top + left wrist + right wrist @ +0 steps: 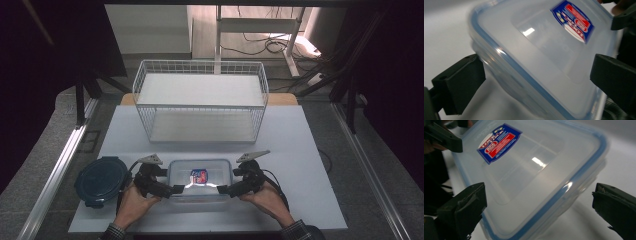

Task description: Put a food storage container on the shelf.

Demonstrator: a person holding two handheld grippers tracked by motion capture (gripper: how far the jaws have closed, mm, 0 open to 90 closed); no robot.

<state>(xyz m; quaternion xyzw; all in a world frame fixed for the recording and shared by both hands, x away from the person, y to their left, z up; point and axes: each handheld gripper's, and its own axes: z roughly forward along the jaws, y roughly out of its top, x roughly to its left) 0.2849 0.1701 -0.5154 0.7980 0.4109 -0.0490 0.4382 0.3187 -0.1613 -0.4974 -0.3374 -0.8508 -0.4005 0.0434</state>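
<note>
A clear rectangular food box (pixel 201 177) with a blue-sealed lid and a red and blue label lies near the front of the white board. It looms large and tilted in the left gripper view (pixel 544 57) and in the right gripper view (pixel 529 177). My left gripper (pixel 169 181) stands open at the box's left end, its jaws straddling that end (pixel 536 82). At the right end my right gripper (pixel 230 181) is open too, with a gap of table showing between one jaw and the box (pixel 539 205). A hand holds each gripper.
A white wire basket (pixel 200 106) stands behind the box at the board's middle. A round dark blue lidded container (pixel 100 180) sits at the front left, close to my left hand. The white board (pixel 300 150) has free room at the right. Metal rails run along both sides.
</note>
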